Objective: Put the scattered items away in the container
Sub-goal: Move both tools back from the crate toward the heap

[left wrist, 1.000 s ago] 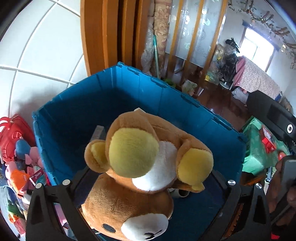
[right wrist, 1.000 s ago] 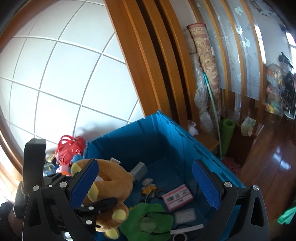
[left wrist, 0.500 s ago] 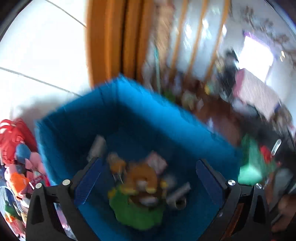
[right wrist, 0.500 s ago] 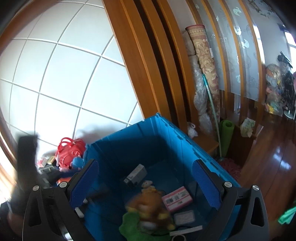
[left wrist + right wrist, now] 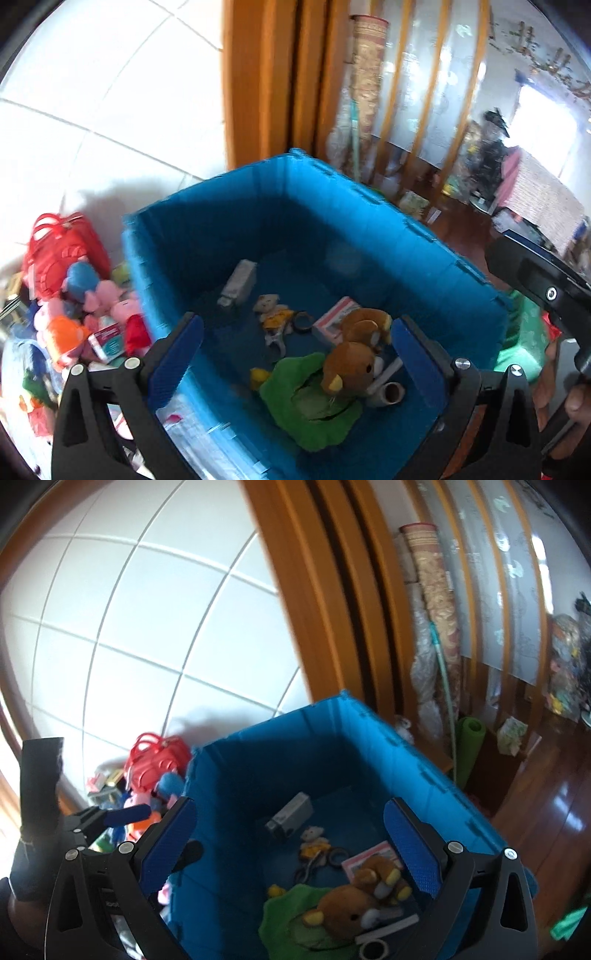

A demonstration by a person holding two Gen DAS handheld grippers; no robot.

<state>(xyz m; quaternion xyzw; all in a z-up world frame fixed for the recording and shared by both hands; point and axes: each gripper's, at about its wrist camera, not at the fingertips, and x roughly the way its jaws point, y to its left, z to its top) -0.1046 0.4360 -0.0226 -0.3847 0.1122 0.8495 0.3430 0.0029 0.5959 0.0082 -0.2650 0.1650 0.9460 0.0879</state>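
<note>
blue bin part filled, heap of toys outside it not yet cleared

blue plastic walls of the container point(image 5: 236, 221) stand open-topped below us, and we judge the task partly done; inside lie a brown plush bear point(image 5: 354, 363) on its side, resting half on a green cloth point(image 5: 314, 402), with a pink card point(image 5: 334, 314), a small grey box point(image 5: 238, 282), a little white doll point(image 5: 273, 314), a dark ring point(image 5: 302, 320) and a cardboard roll point(image 5: 391, 392) spread over the floor of it; what is left sits outside the left wall: a red basket point(image 5: 61, 254) and a pile of soft toys point(image 5: 92, 314) pressed close against the bin, plus some clear packets nearer us that we cannot make out.

our left gripper point(image 5: 291, 354) hangs over the near-left part of the bin, jaws spread wide with nothing between them; our right gripper point(image 5: 291, 843) is likewise wide apart and empty above the bin's middle; neither touches anything.

for room: the bin's interior has plenty of bare floor at the back and left; the left rim stands between us and the pile, so we judge any reach there must rise over that edge; the white tiled wall point(image 5: 147, 627) and wooden door frame point(image 5: 332, 609) close off the far side, while the wooden floor point(image 5: 554, 812) to the right looks open.
</note>
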